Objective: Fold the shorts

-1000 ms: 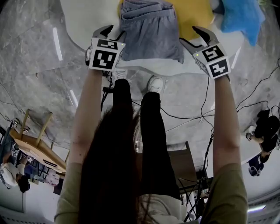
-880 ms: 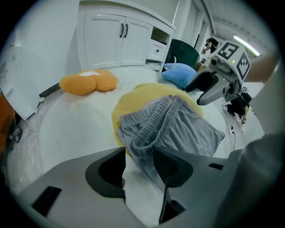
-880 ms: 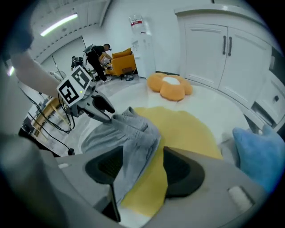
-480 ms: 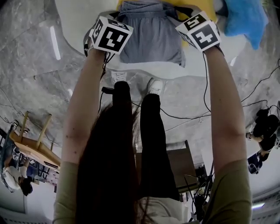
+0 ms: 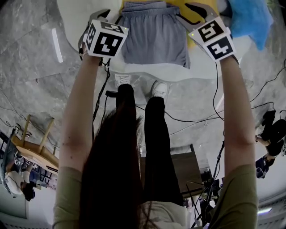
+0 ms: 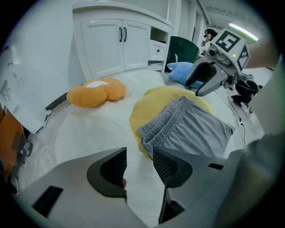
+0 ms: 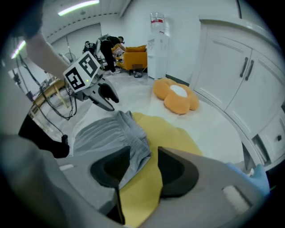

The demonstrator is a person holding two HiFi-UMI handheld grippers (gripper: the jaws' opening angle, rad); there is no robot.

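Note:
Grey shorts [image 5: 154,38] lie flat on a yellow cloth [image 5: 192,41] on the round white table [image 5: 147,71], waistband at the far side. My left gripper [image 5: 103,18] hovers just left of the shorts. Its jaws are opening, with only bare table between them [image 6: 140,167]. The shorts [image 6: 191,131] lie to its right. My right gripper [image 5: 190,12] hangs at the shorts' far right corner. Its jaws are opening too and grip nothing [image 7: 144,167]; below them I see the shorts' edge [image 7: 109,133] and the yellow cloth [image 7: 167,136].
An orange flower-shaped cushion [image 6: 95,92] lies farther back on the table. A blue cloth [image 5: 248,18] sits at the table's right. White cabinets [image 6: 120,38] stand behind. Cables [image 5: 187,118] run across the floor by the person's feet.
Both grippers moved from the shorts' near corners up toward the waistband, came in close to the shorts, then drew apart again. The shorts now lie flatter and smoother.

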